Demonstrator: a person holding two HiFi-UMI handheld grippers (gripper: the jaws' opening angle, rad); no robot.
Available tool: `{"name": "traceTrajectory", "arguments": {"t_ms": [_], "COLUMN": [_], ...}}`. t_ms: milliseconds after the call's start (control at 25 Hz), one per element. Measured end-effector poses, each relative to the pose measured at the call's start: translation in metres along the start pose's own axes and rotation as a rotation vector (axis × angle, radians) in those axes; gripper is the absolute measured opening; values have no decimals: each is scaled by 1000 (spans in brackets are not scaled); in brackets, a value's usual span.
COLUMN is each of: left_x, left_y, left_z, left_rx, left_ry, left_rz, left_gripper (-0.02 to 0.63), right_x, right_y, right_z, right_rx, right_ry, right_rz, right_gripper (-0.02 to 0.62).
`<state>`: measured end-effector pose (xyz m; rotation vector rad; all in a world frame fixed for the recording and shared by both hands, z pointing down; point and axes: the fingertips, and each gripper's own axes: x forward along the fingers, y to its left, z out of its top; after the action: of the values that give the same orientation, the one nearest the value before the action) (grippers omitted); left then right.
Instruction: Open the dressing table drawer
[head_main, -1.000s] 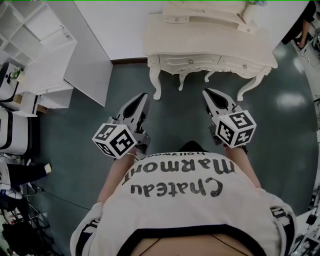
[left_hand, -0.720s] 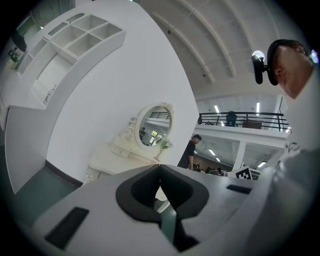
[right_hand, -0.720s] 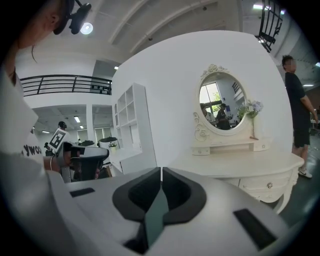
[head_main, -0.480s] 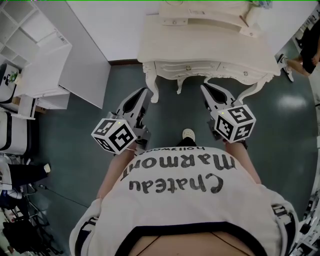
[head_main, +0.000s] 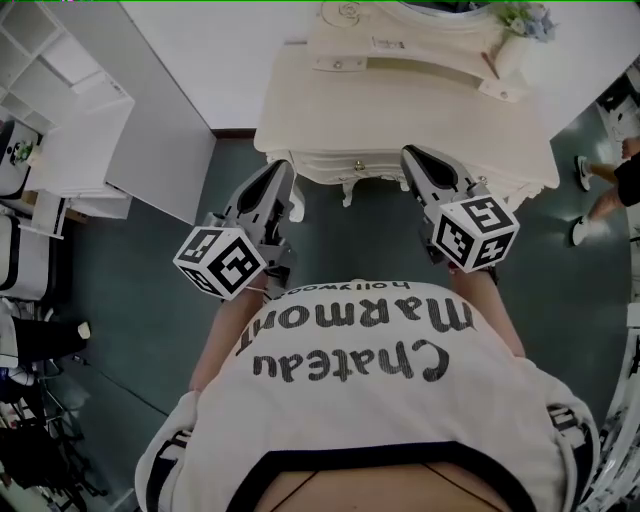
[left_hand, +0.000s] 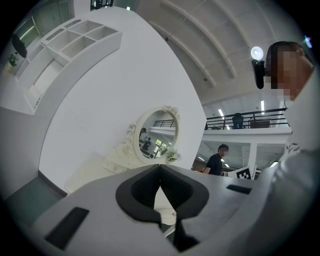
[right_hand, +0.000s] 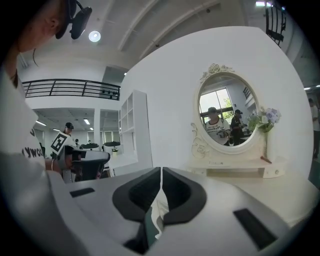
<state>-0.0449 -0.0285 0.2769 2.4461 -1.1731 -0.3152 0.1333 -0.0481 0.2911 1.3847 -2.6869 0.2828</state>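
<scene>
The cream dressing table (head_main: 400, 110) stands against the white wall at the top of the head view. A small drawer knob (head_main: 360, 167) shows on its front, between the two grippers. My left gripper (head_main: 283, 172) is shut on nothing, its tip at the table's front left corner. My right gripper (head_main: 411, 154) is also shut and empty, with its tip over the front edge. In the left gripper view the closed jaws (left_hand: 159, 168) point at the oval mirror (left_hand: 159, 134). The right gripper view shows closed jaws (right_hand: 161, 172) below the mirror (right_hand: 227, 112) and the tabletop (right_hand: 265, 192).
A white shelf unit (head_main: 55, 110) and a white panel (head_main: 165, 120) stand to the left. A vase of flowers (head_main: 520, 25) sits on the table's back right. Another person's feet (head_main: 590, 195) are on the dark floor at right. A bystander (left_hand: 216, 161) stands in the background.
The person has walked toward the dressing table. Both grippers moved forward and now reach its front edge, still shut. The table's legs have slipped out of sight under the grippers.
</scene>
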Motion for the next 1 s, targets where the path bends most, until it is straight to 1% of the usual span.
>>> {"name": "traceTrajectory", "arguments": {"t_ms": [240, 440, 640, 840, 1000], "left_x": [42, 62, 61, 59, 68], "left_y": [-2, 2, 16, 34, 50], "left_z": [-10, -22, -35, -37, -41], "left_rx": [8, 0, -37, -57, -59], "left_ry": [-15, 5, 38, 31, 51], "left_rz": [11, 42, 103, 128, 140], "left_gripper": [23, 23, 23, 23, 23], "right_x": [16, 30, 44, 63, 81], "right_y": [-34, -56, -61, -57, -62], "right_z": [-3, -12, -31, -48, -54], "right_rx": [-26, -2, 43, 70, 84], "right_ry": [12, 41, 80, 112, 129], "right_rz": [50, 75, 107, 129, 134], "right_gripper": [28, 28, 29, 28, 28]}}
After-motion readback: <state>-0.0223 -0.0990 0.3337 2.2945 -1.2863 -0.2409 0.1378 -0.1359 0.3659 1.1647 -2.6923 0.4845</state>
